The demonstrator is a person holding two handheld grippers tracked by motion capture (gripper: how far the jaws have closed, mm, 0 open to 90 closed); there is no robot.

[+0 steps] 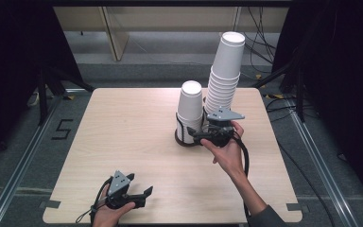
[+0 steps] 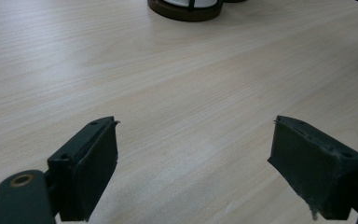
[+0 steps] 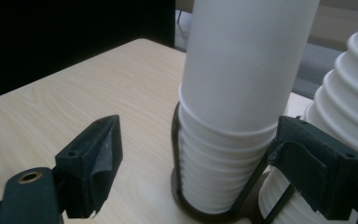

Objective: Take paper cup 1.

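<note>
Right hand-held gripper (image 1: 199, 135) at the foot of the short stack of white paper cups (image 1: 190, 109), which stands upside down in a dark wire holder (image 1: 187, 141) right of centre on the bench (image 1: 123, 142). Right gripper view: jaws spread wide, released, nothing between the pads; the short stack sits just ahead, between the jaw lines and nearer the right-hand jaw, though contact cannot be told. Tall stack of cups (image 1: 224, 73) rises just beside the short one, leaning slightly, base hidden behind the gripper. Left hand-held gripper (image 1: 144, 193) low at the near-left edge of the bench, well apart from the cups, jaws apart over bare wood, grasping nothing
</note>
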